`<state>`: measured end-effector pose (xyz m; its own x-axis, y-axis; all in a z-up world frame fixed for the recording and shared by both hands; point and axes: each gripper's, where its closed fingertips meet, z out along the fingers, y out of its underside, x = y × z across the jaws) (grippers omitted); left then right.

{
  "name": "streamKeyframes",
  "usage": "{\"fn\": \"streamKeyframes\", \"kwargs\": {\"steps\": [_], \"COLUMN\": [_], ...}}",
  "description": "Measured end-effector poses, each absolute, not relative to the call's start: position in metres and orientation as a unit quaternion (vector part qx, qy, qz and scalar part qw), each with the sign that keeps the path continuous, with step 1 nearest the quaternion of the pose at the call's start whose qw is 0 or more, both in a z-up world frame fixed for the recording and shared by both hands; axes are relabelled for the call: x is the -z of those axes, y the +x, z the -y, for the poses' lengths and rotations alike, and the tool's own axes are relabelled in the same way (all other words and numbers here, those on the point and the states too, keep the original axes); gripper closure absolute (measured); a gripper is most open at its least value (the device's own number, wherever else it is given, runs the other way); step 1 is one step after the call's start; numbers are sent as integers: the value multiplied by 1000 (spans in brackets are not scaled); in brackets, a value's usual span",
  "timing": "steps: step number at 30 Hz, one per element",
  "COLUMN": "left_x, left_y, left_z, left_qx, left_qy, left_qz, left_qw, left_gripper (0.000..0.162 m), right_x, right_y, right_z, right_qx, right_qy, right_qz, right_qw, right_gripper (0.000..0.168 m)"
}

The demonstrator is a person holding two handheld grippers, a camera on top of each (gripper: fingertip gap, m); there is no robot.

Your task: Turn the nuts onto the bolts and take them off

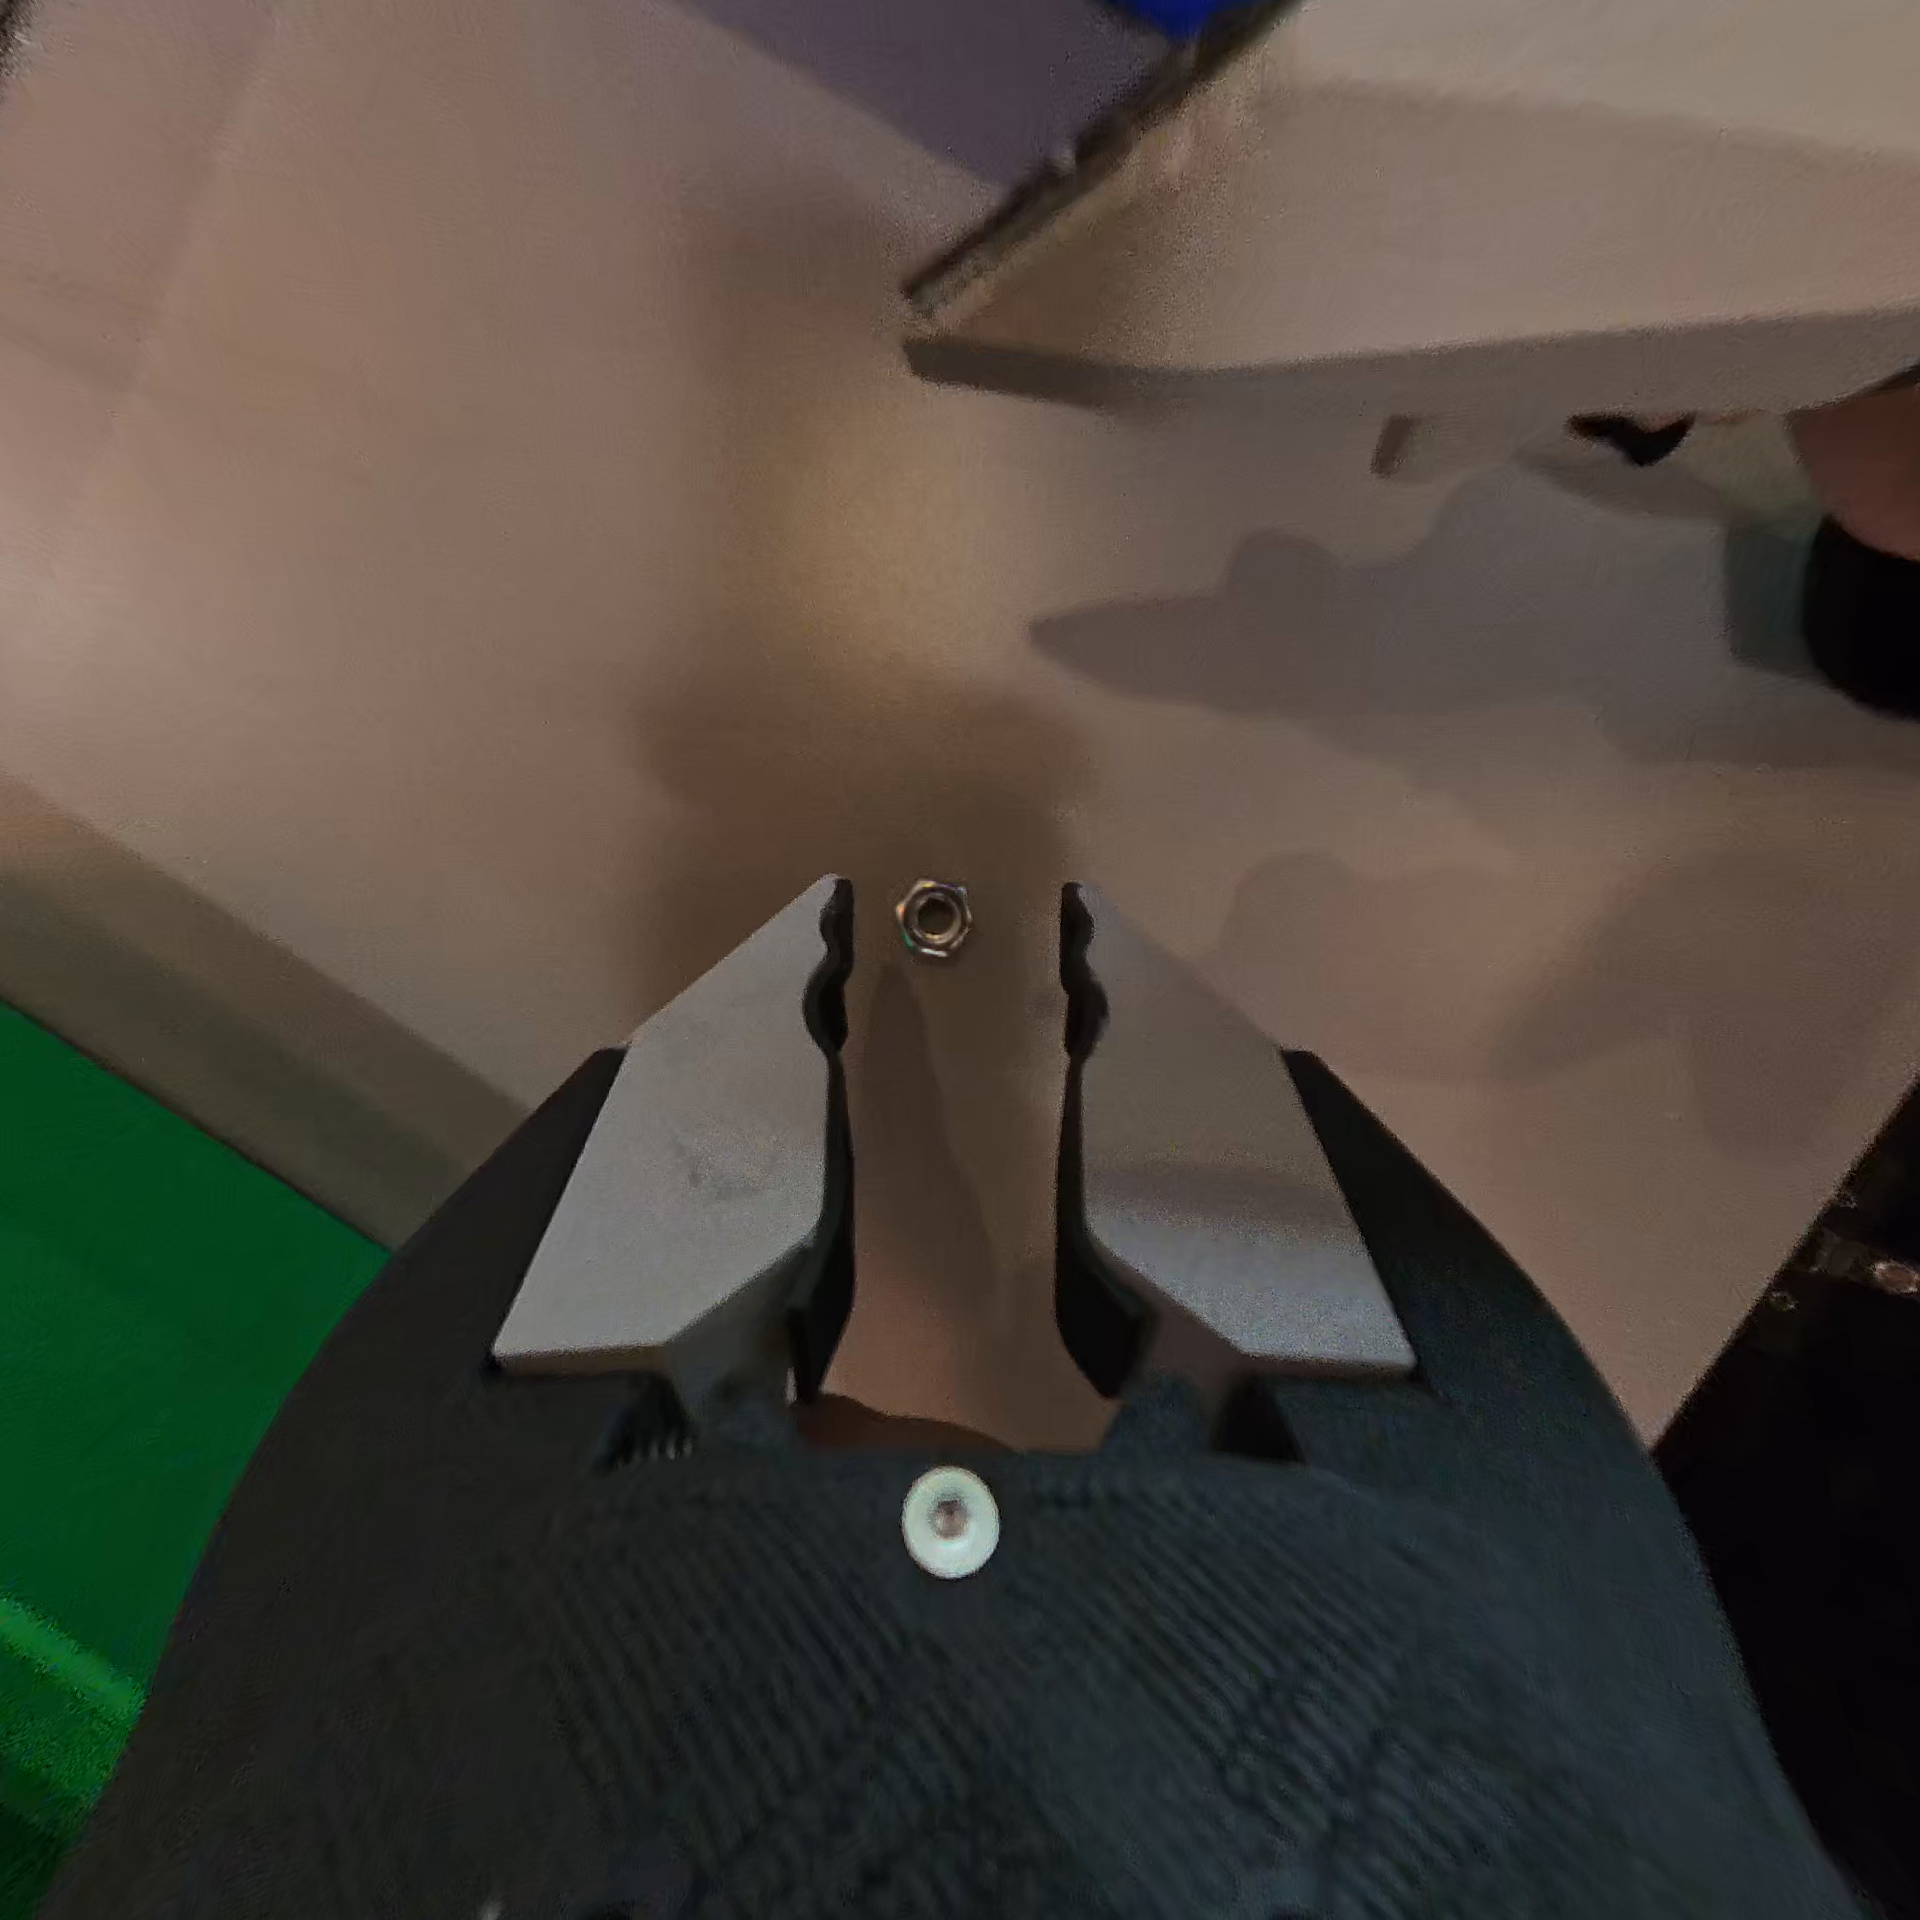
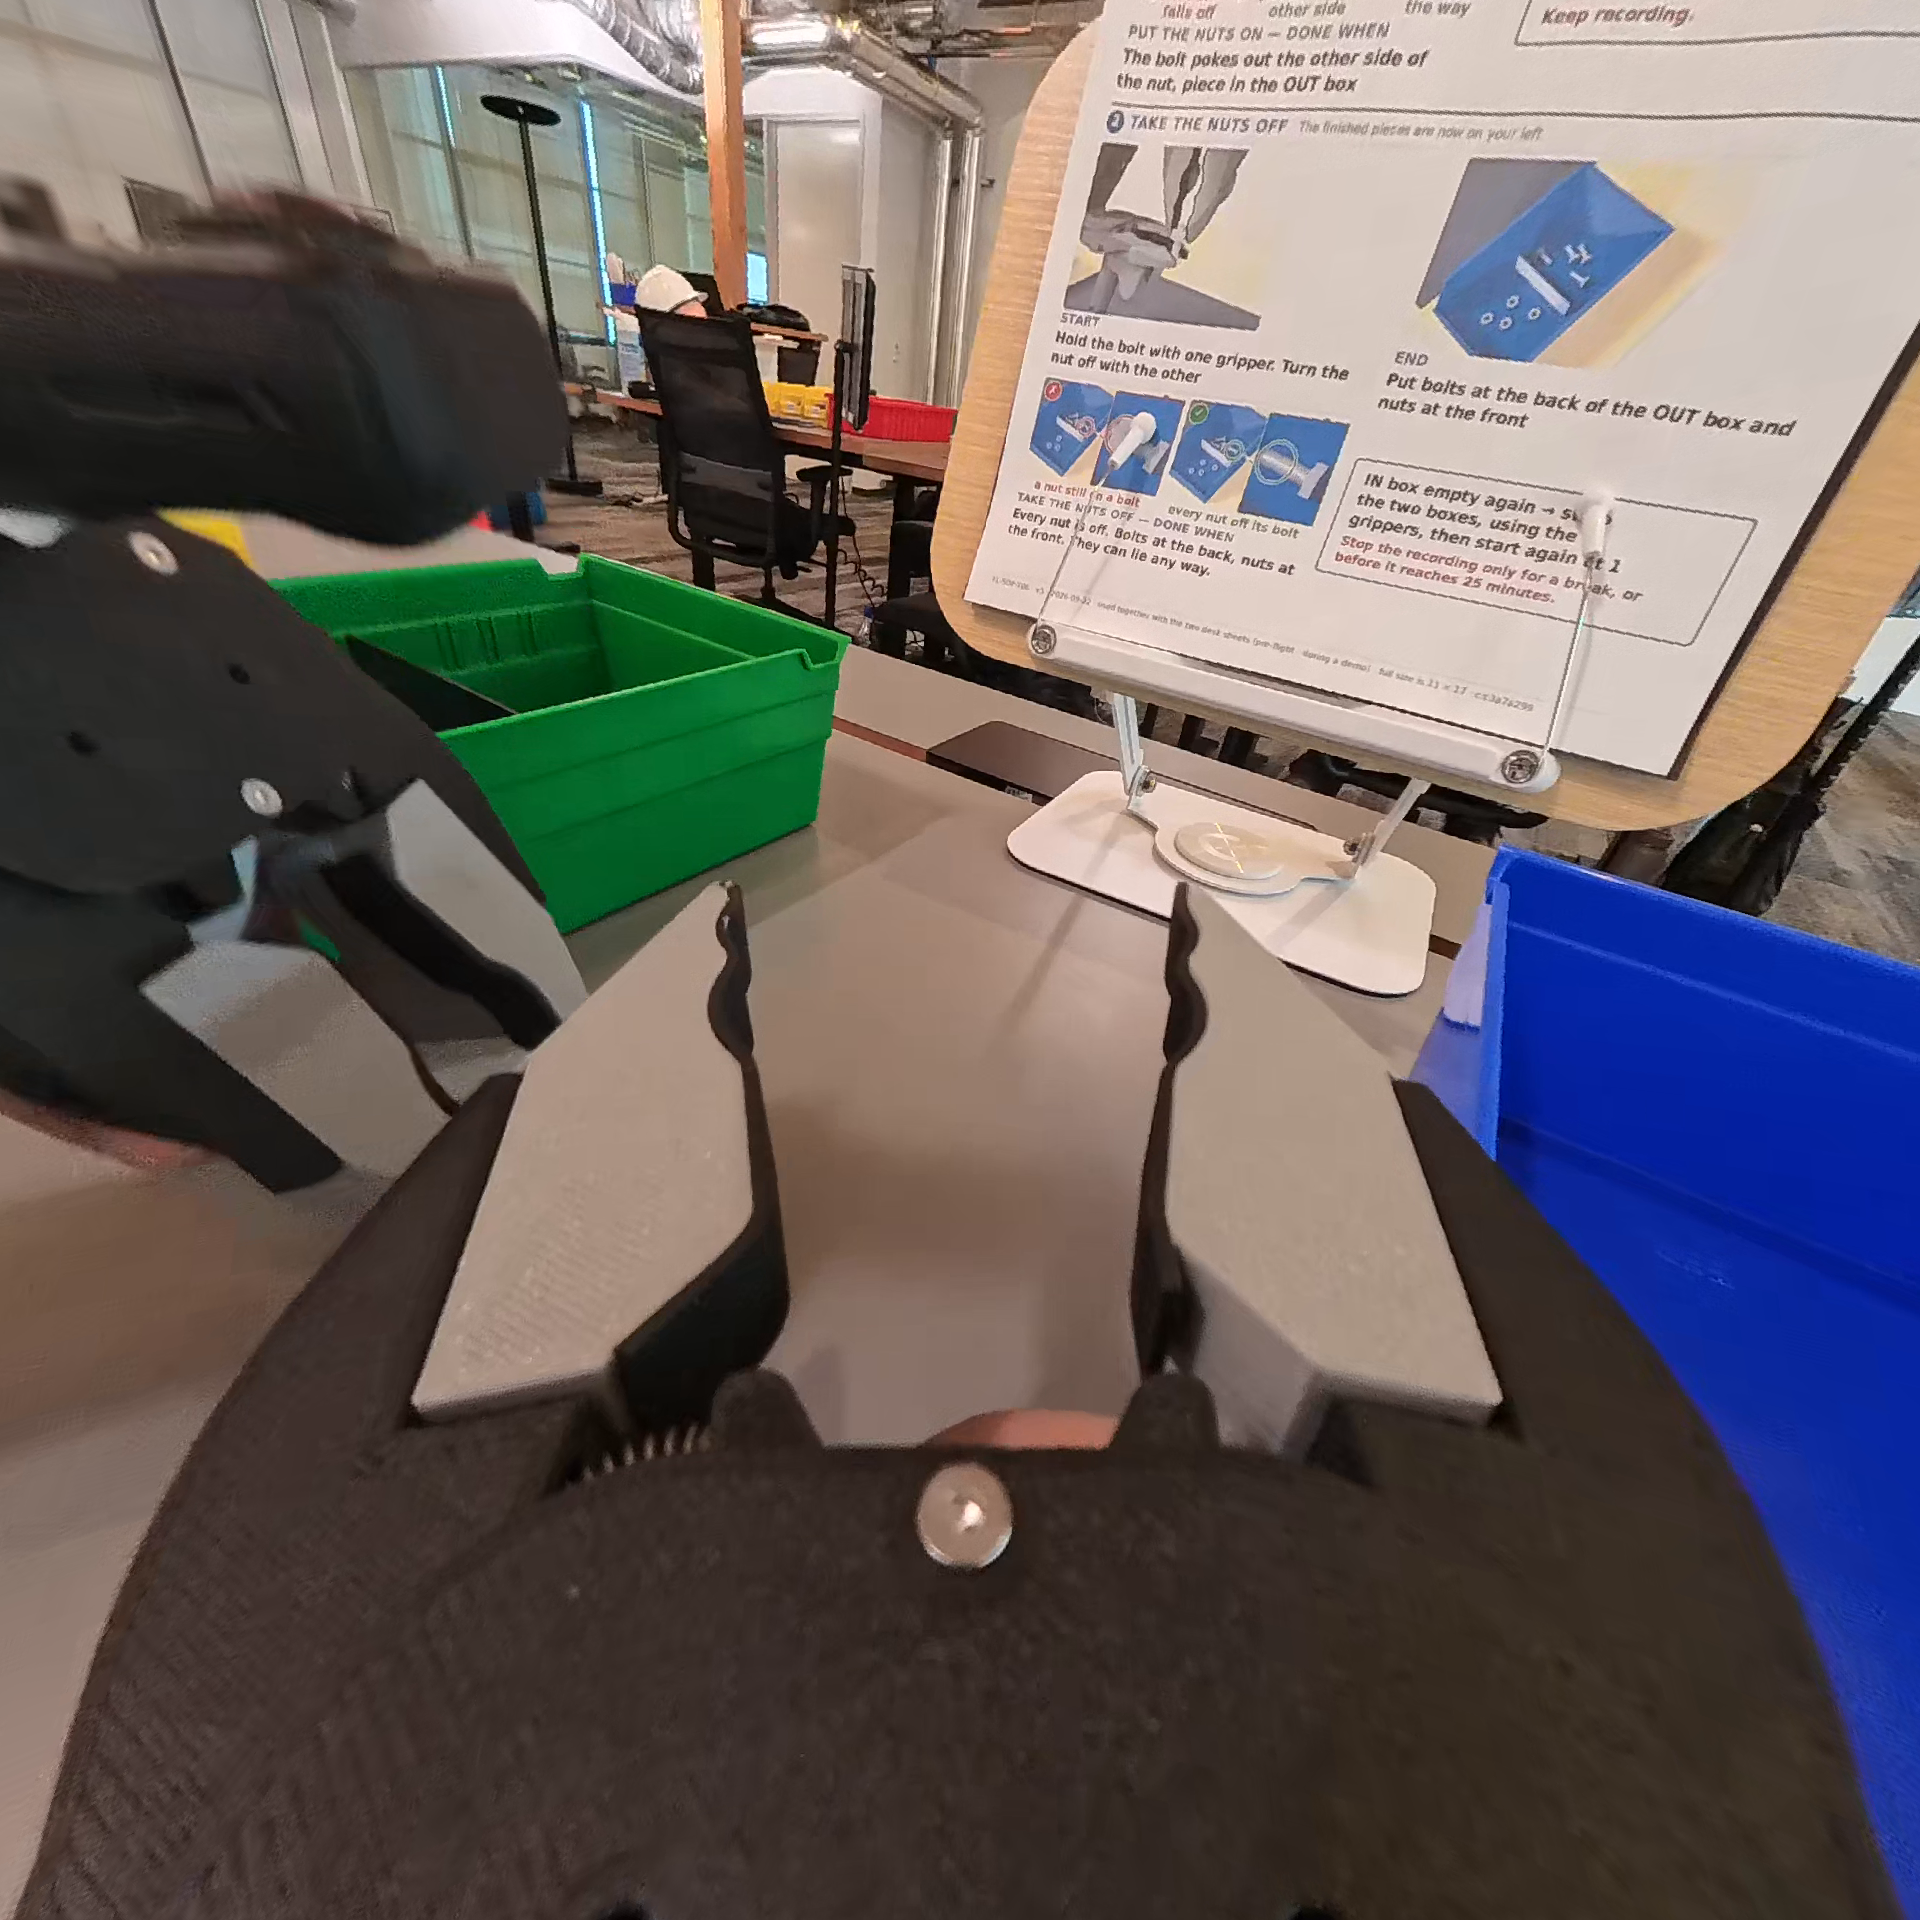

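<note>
One small shiny hex nut, lying flat, hole up

**Desk and Office Behind**

A grey table carries a green bin on the left, with dividers inside. A blue bin sits at the right edge. Between them, farther back, a white stand props up a wooden board, tilted and bearing a printed sheet of text and pictures, held by two wire clips. A dark flat slab lies just left of the stand's base. Beyond the table is an open office: a black chair, a desk with a red tray and yellow bins, a floor lamp, a wooden post and a far-off person in a white hard hat.
</note>
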<state>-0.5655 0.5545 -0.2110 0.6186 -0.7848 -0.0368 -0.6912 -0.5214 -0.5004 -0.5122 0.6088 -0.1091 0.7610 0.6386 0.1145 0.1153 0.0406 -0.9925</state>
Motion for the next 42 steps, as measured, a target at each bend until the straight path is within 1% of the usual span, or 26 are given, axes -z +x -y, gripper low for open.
{"fn": "streamKeyframes", "kwargs": {"steps": [4,7,10,12,15,18,22,25,30,35,37,38,39,40,42], "left_x": [172,134,107,104,112,129,156,171,194,215,235,246,247,246,247], "left_y": [-581,-611,-662,-699,-737,-762,-792,-819,-798,-790,-787,-790,-785,-787,-789], "left_z": [-566,-591,-627,-647,-675,-702,-726,-739,-737,-755,-750,-748,-749,-753,-754], "left_qx": [115,113,63,21,-2,-15,-71,-123,-4,-9,1,-6,8,1,-24], "left_qy": [-863,-863,-871,-882,-897,-906,-901,-889,-885,-888,-899,-902,-903,-906,-899], "left_qz": [-399,-356,-305,-283,-263,-263,-328,-377,-427,-425,-418,-417,-414,-406,-417], "left_qw": [286,340,380,375,355,331,276,229,183,179,134,113,116,121,131], "left_gripper": [124,124,125,124,123,123,125,126,127,126,126,129,148,154,154], "right_x": [110,117,129,139,143,145,141,134,126,132,142,146,148,149,145], "right_y": [-511,-516,-523,-522,-528,-538,-547,-557,-562,-558,-559,-559,-559,-558,-555], "right_z": [-609,-608,-604,-605,-598,-588,-579,-565,-557,-566,-570,-571,-572,-572,-571], "right_qx": [-198,-208,-212,-183,-177,-200,-219,-261,-292,-334,-345,-348,-352,-354,-349], "right_qy": [-664,-672,-686,-703,-704,-698,-680,-662,-650,-662,-679,-687,-692,-695,-690], "right_qz": [282,288,303,311,333,349,366,378,383,357,350,348,346,344,350], "right_qw": [664,650,627,613,602,592,596,592,588,568,545,535,527,522,529], "right_gripper": [90,90,89,89,89,89,89,89,89,91,91,91,91,91,92]}}
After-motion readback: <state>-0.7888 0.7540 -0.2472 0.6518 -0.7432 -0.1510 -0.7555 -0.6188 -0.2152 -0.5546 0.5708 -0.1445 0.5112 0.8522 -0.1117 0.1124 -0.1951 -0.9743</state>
